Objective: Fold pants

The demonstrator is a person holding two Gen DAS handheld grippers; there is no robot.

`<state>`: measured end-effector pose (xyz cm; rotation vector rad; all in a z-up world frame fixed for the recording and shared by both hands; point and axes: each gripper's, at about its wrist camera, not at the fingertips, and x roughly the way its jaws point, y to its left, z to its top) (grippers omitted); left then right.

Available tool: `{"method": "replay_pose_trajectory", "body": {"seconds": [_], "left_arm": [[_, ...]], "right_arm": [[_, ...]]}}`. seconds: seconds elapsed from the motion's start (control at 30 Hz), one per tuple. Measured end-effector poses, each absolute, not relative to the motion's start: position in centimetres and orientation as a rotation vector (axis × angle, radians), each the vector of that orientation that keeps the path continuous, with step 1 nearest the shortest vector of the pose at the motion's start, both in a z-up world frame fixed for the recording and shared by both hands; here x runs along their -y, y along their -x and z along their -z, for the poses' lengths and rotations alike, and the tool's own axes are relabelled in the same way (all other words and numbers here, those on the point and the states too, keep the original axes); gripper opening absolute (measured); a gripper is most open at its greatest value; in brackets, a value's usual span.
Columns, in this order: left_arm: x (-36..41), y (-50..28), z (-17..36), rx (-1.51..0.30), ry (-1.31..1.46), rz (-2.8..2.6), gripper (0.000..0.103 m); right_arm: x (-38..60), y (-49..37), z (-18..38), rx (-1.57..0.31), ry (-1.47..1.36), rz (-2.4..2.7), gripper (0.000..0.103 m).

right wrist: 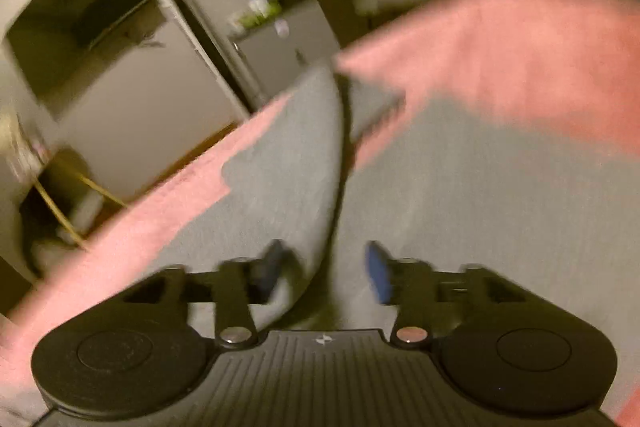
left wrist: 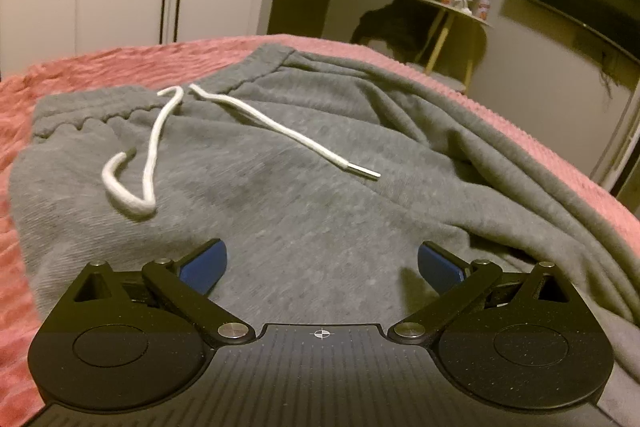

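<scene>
We see one pair of grey pants (left wrist: 304, 187) spread on one pink blanket (left wrist: 100, 63), one white drawstring (left wrist: 152, 147) at eleven o'clock. Our left gripper (left wrist: 322, 267) and right gripper (right wrist: 324, 271) gape, grasping nothing.

Blurred fisheye view along the right gripper (right wrist: 324, 273), black with blue fingertips (right wrist: 378, 277), jaws partly apart with nothing pressed between the pads. Beneath and ahead, gray pants (right wrist: 480, 211) spread over a pink blanket (right wrist: 520, 59). One fabric edge running as a dark curved fold line from near the fingers toward the far middle. Pink blanket also showing along the left edge. Farther left, a pale wall, a dark opening and a cabinet, all smeared.
</scene>
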<state>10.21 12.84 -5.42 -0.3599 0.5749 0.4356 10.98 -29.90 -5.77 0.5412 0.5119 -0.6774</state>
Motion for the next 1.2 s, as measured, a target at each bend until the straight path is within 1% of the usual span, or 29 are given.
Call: {"method": "replay_pose_trajectory", "body": {"seconds": [0.07, 0.13, 0.23, 0.27, 0.3, 0.43, 0.57, 0.63, 0.77, 0.8, 0.83, 0.87, 0.9, 0.93, 0.97, 1.0, 1.03, 1.07, 1.13, 1.17, 1.2], "left_arm": [[-12.9, -9.9, 4.7, -0.579, 0.404, -0.424, 0.103], [-13.0, -10.1, 3.6, -0.578, 0.448, -0.396, 0.103], [-12.6, -11.7, 1.8, -0.57, 0.439, -0.347, 0.103], [-12.4, -12.5, 1.2, -0.574, 0.426, -0.338, 0.103], [-12.2, -13.5, 0.6, -0.581, 0.417, -0.324, 0.103], [-12.1, -19.0, -1.0, -0.607, 0.478, -0.257, 0.103], [-11.9, -25.0, -0.4, -0.681, 0.513, -0.234, 0.103], [-11.6, -27.5, 0.4, -0.728, 0.502, -0.245, 0.103], [-10.2, -31.3, 1.8, -0.843, 0.447, -0.252, 0.103], [-9.9, -32.1, 2.3, -0.886, 0.427, -0.252, 0.103], [-9.7, -32.8, 3.0, -0.94, 0.412, -0.258, 0.093], [-9.7, -33.1, 3.5, -0.968, 0.412, -0.257, 0.072], [-9.7, -33.2, 3.9, -0.978, 0.425, -0.249, 0.068], [-9.7, -33.0, 4.0, -0.959, 0.434, -0.242, 0.066], [-9.7, -32.6, 3.9, -0.938, 0.437, -0.225, 0.052], [-9.7, -32.4, 3.8, -0.934, 0.444, -0.205, 0.043], [-9.8, -32.0, 3.8, -0.93, 0.462, -0.181, 0.031], [-10.1, -31.7, 3.7, -0.925, 0.475, -0.169, 0.022], [-10.5, -30.4, 2.8, -0.903, 0.493, -0.161, 0.017], [-10.7, -29.7, 2.4, -0.88, 0.501, -0.15, 0.016], [-10.8, -28.9, 1.8, -0.854, 0.511, -0.138, 0.016]], "right_arm": [[29.5, -12.2, 6.0, -0.514, -0.389, 0.663, 0.055], [29.9, -14.0, 6.6, -0.561, -0.359, 0.582, 0.054], [30.0, -16.4, 7.7, -0.633, -0.249, 0.578, 0.053], [30.1, -16.8, 8.0, -0.625, -0.236, 0.598, 0.039], [30.4, -16.7, 8.0, -0.593, -0.259, 0.606, 0.014], [32.7, -14.8, 7.2, -0.508, -0.427, 0.61, 0.012], [33.6, -12.6, 6.7, -0.444, -0.568, 0.639, 0.011], [34.2, -12.4, 7.0, -0.437, -0.581, 0.696, 0.011], [34.6, -13.2, 8.1, -0.481, -0.572, 0.731, 0.011], [34.5, -13.5, 8.2, -0.483, -0.552, 0.739, 0.014], [34.4, -13.6, 8.2, -0.478, -0.543, 0.74, 0.016], [34.2, -13.4, 8.1, -0.472, -0.549, 0.738, 0.02], [34.2, -13.3, 8.1, -0.464, -0.562, 0.735, 0.021], [34.4, -13.2, 8.3, -0.449, -0.583, 0.729, 0.022], [34.4, -12.9, 8.3, -0.438, -0.6, 0.723, 0.023], [34.6, -12.9, 8.3, -0.43, -0.613, 0.713, 0.023], [34.6, -13.0, 8.3, -0.429, -0.619, 0.704, 0.023], [34.6, -13.0, 8.3, -0.429, -0.62, 0.688, 0.023], [34.5, -12.9, 8.3, -0.428, -0.621, 0.671, 0.019], [34.6, -12.7, 8.2, -0.421, -0.634, 0.666, 0.012], [34.9, -12.4, 8.2, -0.408, -0.659, 0.662, 0.008]]}}
